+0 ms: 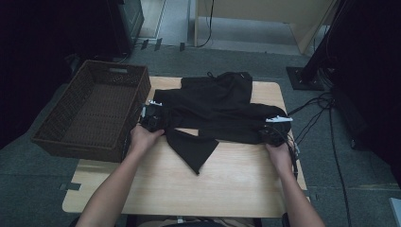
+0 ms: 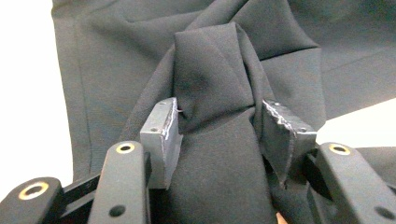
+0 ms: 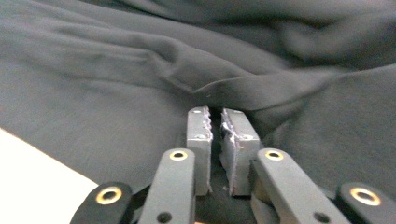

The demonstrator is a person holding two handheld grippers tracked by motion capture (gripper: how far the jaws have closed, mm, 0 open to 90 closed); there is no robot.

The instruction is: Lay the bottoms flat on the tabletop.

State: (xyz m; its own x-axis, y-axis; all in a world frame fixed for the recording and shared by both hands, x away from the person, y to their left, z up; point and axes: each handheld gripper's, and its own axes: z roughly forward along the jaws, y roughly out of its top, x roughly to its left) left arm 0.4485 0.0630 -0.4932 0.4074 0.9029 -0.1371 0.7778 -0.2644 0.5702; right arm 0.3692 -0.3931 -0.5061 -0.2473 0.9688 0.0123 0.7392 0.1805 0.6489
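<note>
Gripping a black garment (image 1: 213,106) on the tabletop (image 1: 236,175), the left gripper (image 2: 219,123) clamps bunched cloth; the right gripper (image 3: 215,128), jaws nearly together, pinches a thin fold that may slip free.

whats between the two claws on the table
In the high view, the black garment spans from the left claw to the right claw, over the table.

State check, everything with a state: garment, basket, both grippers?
black garment: partly folded, lying on the table, one corner hanging toward the person
wicker basket: empty, at the table's left edge
left gripper: shut on a bunched fold of the garment
right gripper: jaws nearly together, pinching the garment's edge
</note>
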